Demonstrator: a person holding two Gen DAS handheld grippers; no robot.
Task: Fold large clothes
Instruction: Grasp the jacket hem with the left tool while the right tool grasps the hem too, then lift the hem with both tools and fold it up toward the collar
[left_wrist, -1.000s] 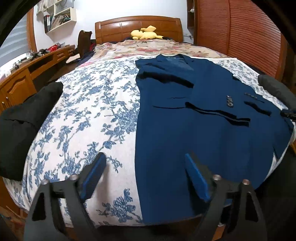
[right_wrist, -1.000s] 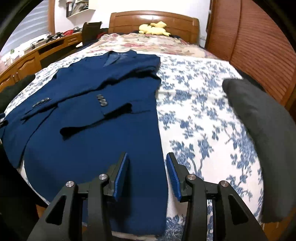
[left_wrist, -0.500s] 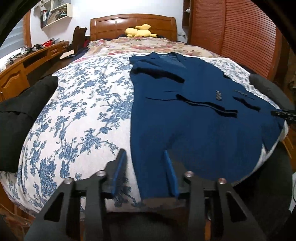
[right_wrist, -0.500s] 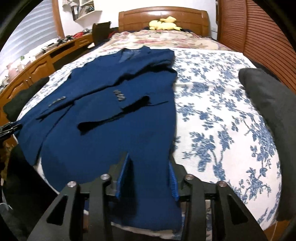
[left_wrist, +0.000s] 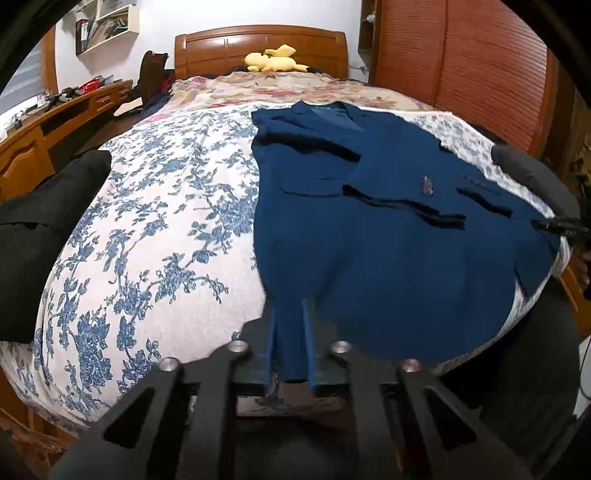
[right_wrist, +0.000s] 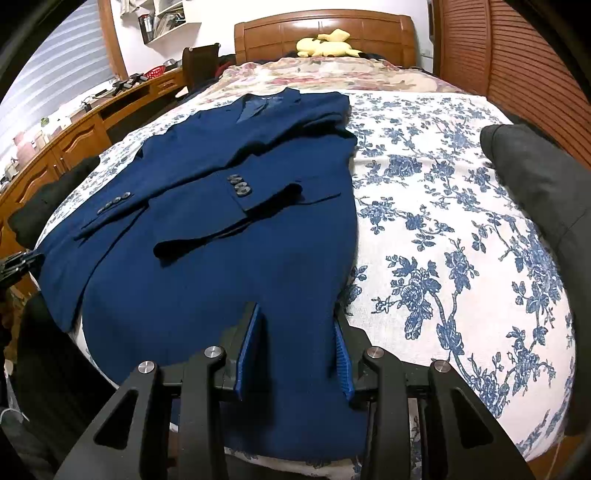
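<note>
Navy suit jacket (right_wrist: 236, 236) lies flat, front up, sleeves crossed over the chest, on the floral bedspread (left_wrist: 155, 236), collar toward the headboard (right_wrist: 325, 33). Left gripper (left_wrist: 290, 345) has its jaws narrowed onto the hem corner at one side; right gripper (right_wrist: 293, 350) straddles the opposite hem corner, jaws part-open with cloth between the pads, grip not yet confirmed. Judged step: securing the bottom hem for the first fold; next move likely needs the right jaws to close, then both corners lifted evenly and carried toward the collar.
</note>
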